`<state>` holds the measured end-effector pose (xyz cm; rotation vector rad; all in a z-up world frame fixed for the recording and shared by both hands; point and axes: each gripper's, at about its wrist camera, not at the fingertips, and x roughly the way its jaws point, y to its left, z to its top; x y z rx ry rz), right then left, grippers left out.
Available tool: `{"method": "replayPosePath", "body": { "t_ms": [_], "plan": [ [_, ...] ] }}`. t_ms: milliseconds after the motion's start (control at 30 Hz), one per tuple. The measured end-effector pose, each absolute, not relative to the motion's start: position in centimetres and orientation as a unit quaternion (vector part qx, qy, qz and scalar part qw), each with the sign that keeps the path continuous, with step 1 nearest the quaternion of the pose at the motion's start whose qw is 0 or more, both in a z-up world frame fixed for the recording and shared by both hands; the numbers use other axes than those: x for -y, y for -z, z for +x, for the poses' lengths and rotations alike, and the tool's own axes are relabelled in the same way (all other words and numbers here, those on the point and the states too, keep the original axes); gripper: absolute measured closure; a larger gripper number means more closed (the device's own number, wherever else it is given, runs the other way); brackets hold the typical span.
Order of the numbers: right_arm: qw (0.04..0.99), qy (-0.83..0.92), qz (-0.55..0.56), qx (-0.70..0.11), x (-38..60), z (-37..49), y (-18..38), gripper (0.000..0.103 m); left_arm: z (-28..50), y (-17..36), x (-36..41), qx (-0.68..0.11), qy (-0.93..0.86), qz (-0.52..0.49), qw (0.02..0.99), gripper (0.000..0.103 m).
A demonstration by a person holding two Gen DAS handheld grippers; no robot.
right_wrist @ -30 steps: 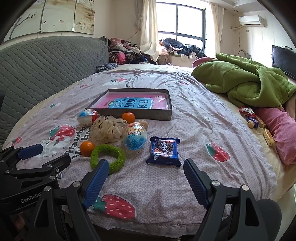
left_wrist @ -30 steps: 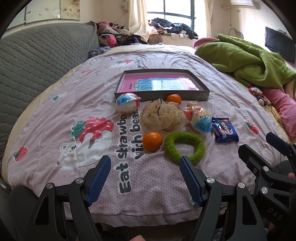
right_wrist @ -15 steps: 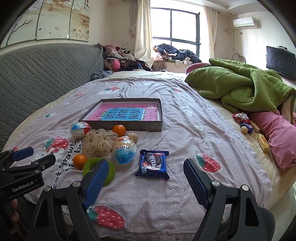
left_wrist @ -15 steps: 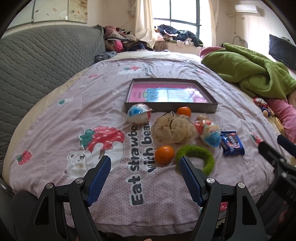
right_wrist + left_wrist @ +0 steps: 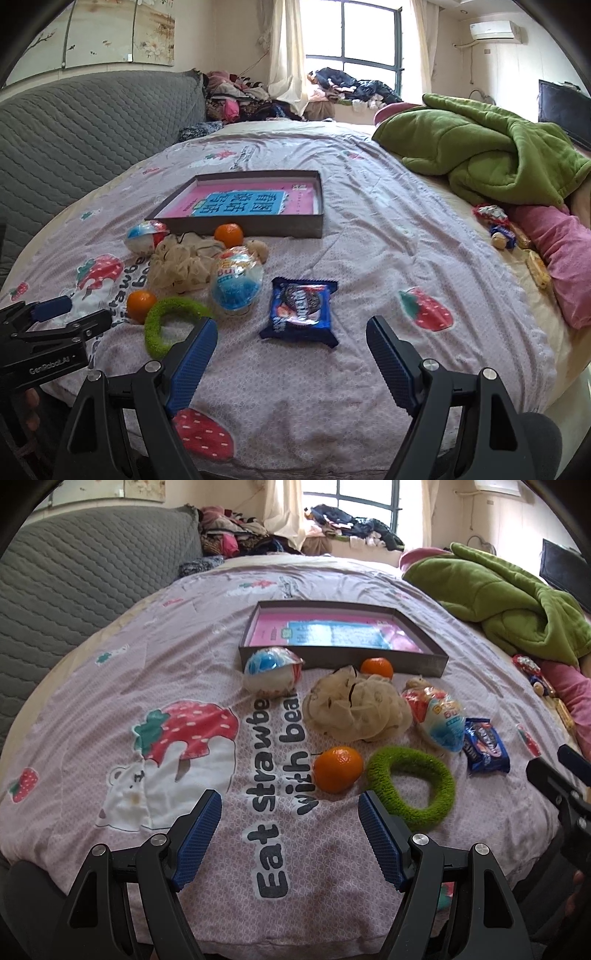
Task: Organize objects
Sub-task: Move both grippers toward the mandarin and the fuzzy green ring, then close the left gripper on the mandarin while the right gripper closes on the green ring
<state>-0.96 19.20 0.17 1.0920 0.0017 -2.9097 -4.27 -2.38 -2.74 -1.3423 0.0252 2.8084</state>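
A shallow grey box [image 5: 417, 663] [image 5: 258, 226] with a pink and blue lining lies on the bed. In front of it lie two oranges [image 5: 337, 769] [image 5: 376, 667], a beige mesh puff [image 5: 354, 709], two wrapped egg toys [image 5: 271, 670] [image 5: 439, 718], a green fuzzy ring [image 5: 412, 788] and a blue cookie packet [image 5: 485, 747] [image 5: 301, 310]. My left gripper [image 5: 290, 812] is open and empty, just short of the near orange. My right gripper [image 5: 291, 343] is open and empty, just short of the cookie packet.
A green blanket [image 5: 491, 158] and a pink pillow [image 5: 561, 240] lie at the right, with small snacks [image 5: 498, 229] beside them. A grey quilted headboard [image 5: 74, 587] runs along the left. Clothes are piled at the far end by the window [image 5: 351, 33].
Both grippers have moved forward toward the objects, which now look larger and nearer. Both stay open and empty. Nothing on the bed has moved.
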Motion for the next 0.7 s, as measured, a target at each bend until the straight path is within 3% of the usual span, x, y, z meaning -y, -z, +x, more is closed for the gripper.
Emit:
{"method": "replayPosePath", "body": {
  "t_ms": [500, 700],
  "plan": [
    [0.056, 0.916, 0.396, 0.009, -15.8, -3.4, 2.1, 0.021, -7.7, 5.4, 1.7, -0.014, -0.891, -0.45, 0.054, 0.025],
    [0.06, 0.903, 0.425, 0.012, -14.6, -4.8, 3.3, 0.035, -8.8, 6.0, 1.7, -0.019, -0.89, -0.45, 0.073, 0.025]
  ]
}}
